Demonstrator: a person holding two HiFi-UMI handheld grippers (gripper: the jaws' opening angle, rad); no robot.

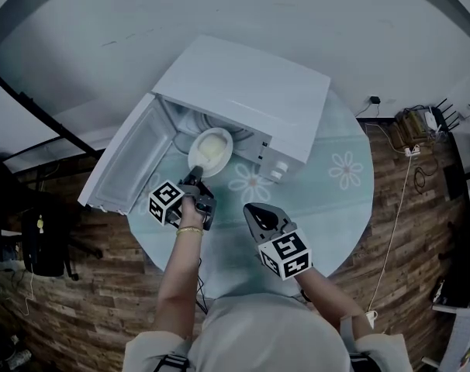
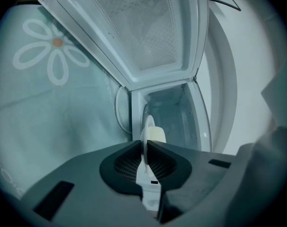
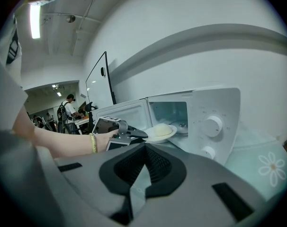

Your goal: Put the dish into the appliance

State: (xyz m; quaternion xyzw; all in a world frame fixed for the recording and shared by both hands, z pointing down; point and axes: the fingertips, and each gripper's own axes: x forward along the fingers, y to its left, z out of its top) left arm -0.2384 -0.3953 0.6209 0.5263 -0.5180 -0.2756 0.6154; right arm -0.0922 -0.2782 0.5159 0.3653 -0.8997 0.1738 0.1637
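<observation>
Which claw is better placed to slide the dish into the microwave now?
Left. The left claw grips the dish rim at the mouth of the open microwave; the right claw is shut, empty, farther back.

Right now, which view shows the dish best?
The head view: the dish shows nearly whole from above, at the microwave mouth. The right gripper view gives it side-on and small; the left gripper view only its rim edge-on, pinched in the left gripper.

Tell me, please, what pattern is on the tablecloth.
White daisy-like flowers on a pale teal tablecloth, clearest in the head view.
</observation>
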